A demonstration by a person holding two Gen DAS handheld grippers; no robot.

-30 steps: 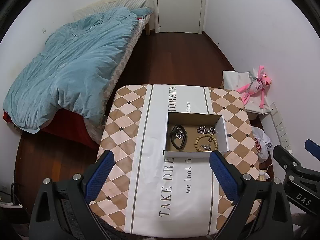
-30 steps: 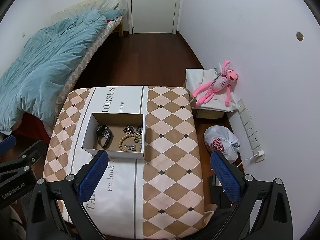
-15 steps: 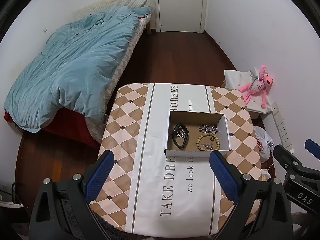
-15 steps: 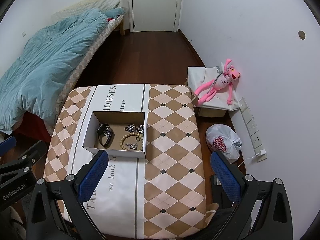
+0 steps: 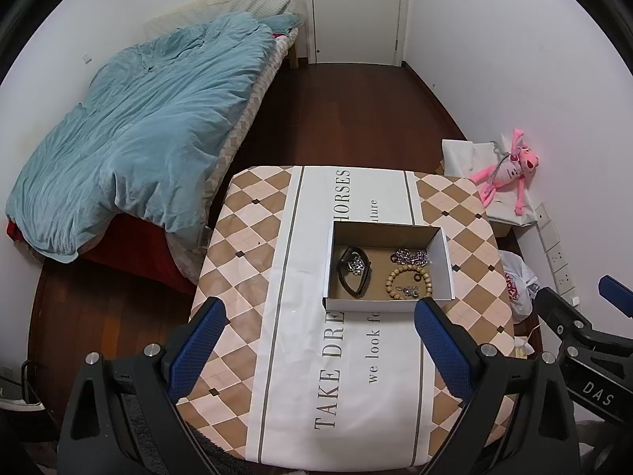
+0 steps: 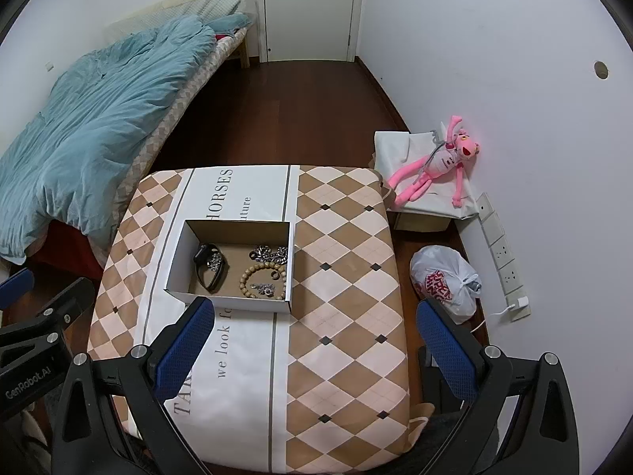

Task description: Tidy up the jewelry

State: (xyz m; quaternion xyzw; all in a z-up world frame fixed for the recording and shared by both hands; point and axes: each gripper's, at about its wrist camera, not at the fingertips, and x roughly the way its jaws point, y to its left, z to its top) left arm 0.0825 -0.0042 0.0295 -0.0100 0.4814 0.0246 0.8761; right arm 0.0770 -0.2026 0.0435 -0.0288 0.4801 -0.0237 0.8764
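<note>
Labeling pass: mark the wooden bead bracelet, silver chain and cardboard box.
wooden bead bracelet (image 6: 253,270), right wrist view, on its upper-left beads.
silver chain (image 6: 266,254), right wrist view, on the heaped links.
cardboard box (image 5: 368,304), left wrist view, on its white near wall.

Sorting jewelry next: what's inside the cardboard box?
The box holds a black strap, silver chain, wooden bead bracelet and small charm. Its near wall hides nothing evident.

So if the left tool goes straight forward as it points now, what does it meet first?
Probably the near wall of the box, or the tablecloth just before it; depth is unclear. The left tool is open and empty.
</note>
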